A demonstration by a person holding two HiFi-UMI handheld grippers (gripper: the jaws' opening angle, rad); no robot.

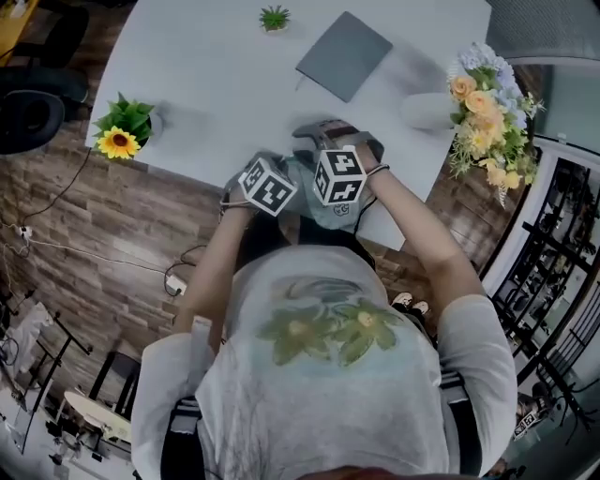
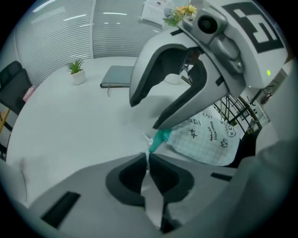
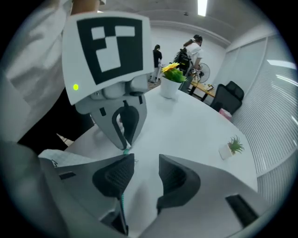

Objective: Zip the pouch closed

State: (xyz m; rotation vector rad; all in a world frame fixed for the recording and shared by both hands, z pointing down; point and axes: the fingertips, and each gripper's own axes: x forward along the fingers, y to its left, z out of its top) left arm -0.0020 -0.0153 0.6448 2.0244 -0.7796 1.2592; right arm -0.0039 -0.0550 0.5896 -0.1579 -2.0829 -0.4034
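Left gripper [image 2: 148, 161]: jaws pinched on the teal zipper [image 2: 159, 137] end of the pouch [image 2: 207, 139], anchoring it.
Right gripper [image 3: 142, 174]: jaws apart, empty, just beside the zipper, likely seeking the slider.

checked pouch [image 2: 205, 139], prob. teal zip [image 2: 159, 137]

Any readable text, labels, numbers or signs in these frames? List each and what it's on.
pouch: dark printed words and doodles, too blurred to read.
marker cubes: black-and-white square patterns only, no words.
wall papers: too small to read.
Nothing else carries legible text.
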